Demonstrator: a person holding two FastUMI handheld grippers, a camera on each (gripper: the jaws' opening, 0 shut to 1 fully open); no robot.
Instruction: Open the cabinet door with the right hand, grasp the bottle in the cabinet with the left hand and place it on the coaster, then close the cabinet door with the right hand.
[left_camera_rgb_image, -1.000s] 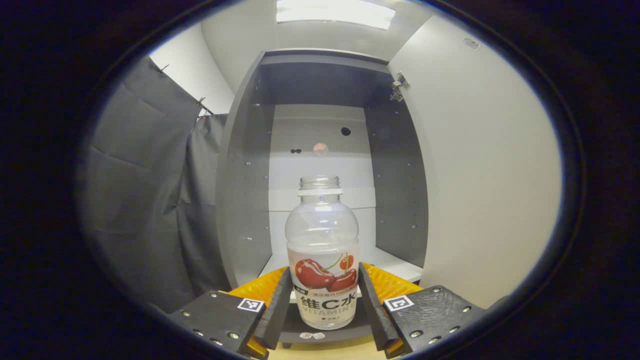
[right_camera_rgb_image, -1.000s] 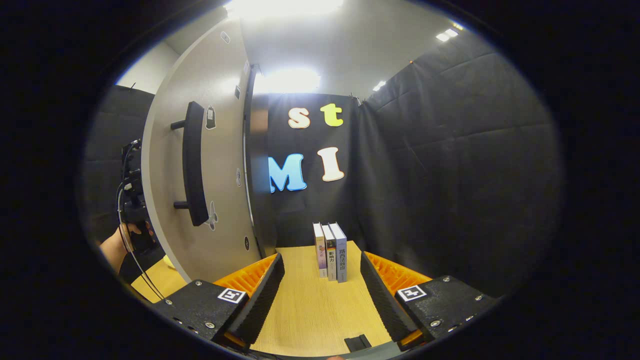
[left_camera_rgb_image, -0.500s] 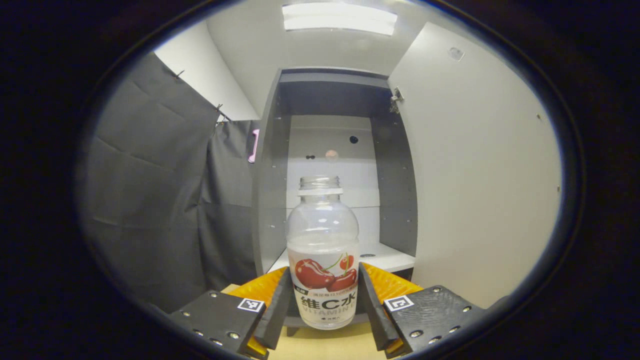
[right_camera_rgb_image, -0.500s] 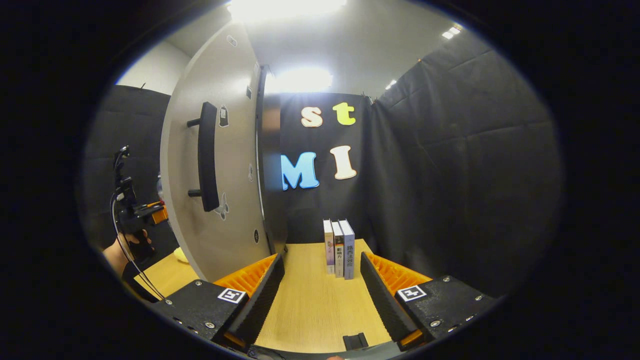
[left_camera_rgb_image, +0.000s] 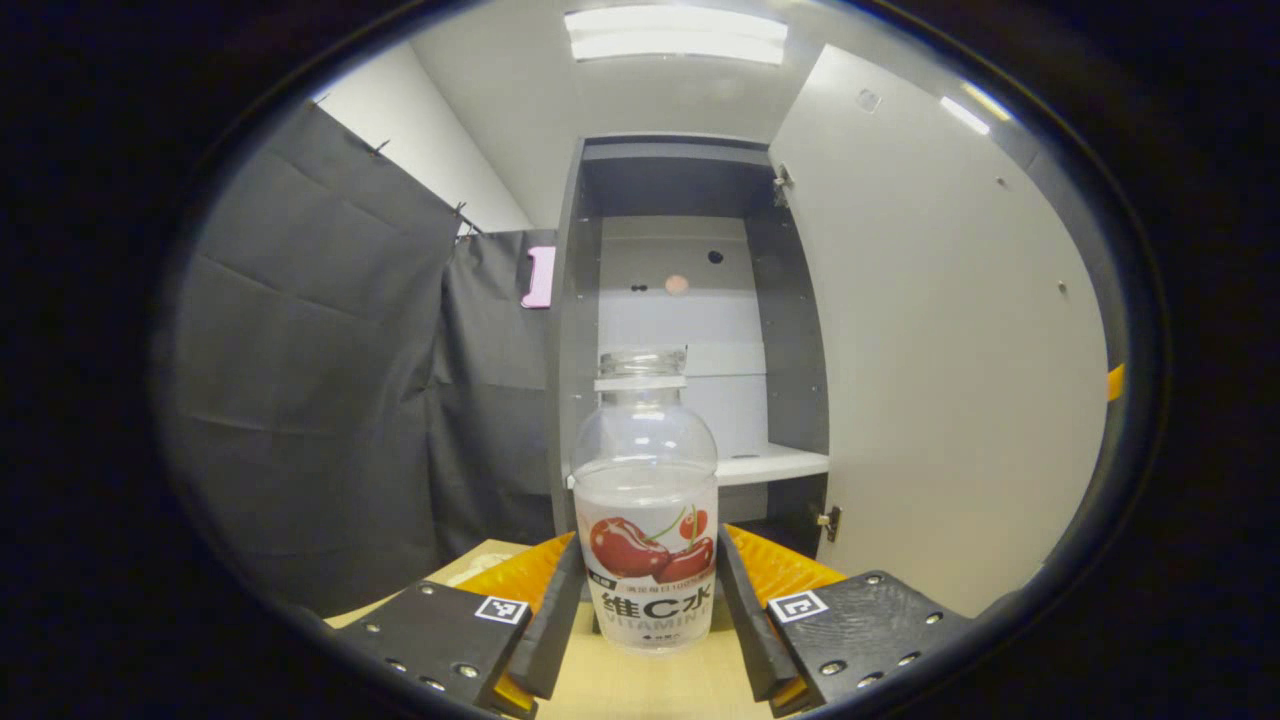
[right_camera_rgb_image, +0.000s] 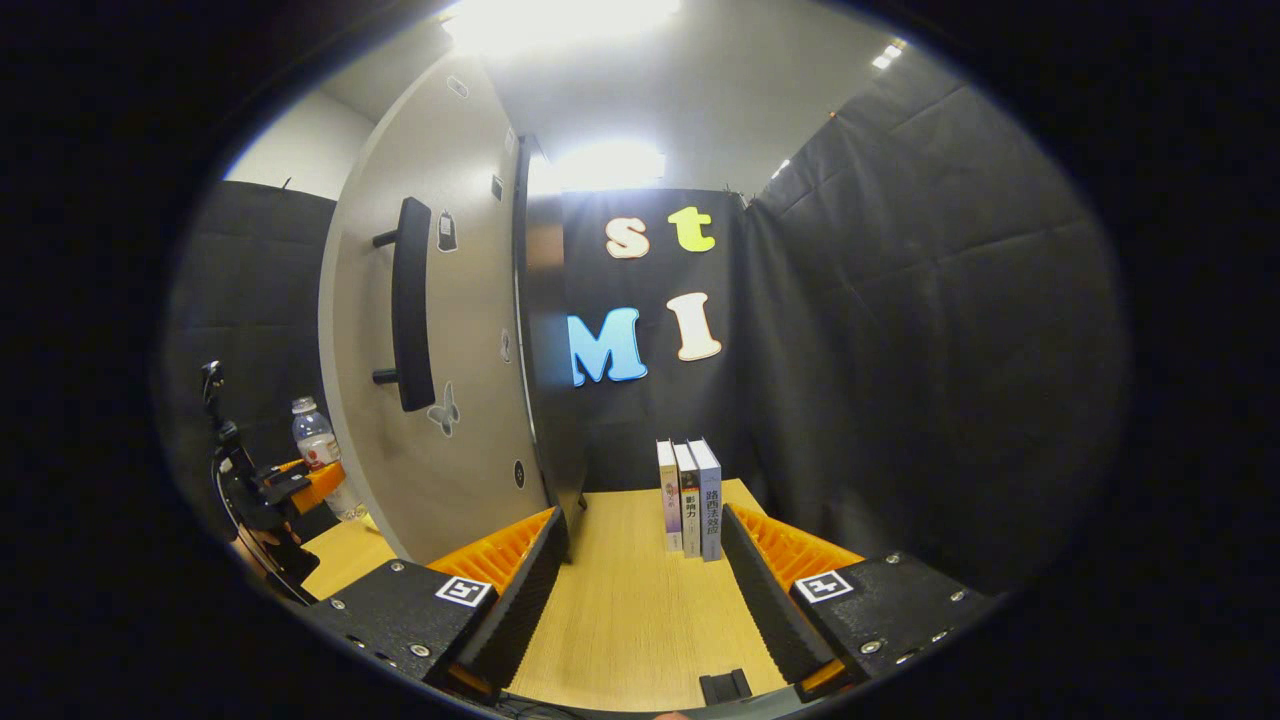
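Three books (right_camera_rgb_image: 688, 495) stand upright, spines out and touching side by side, on the wooden table (right_camera_rgb_image: 625, 610), a little to the one o'clock side of centre in the right gripper view. A small black clip-like object (right_camera_rgb_image: 725, 686) lies on the table at six o'clock. Black cloth (right_camera_rgb_image: 900, 330) hangs behind them and at three o'clock.
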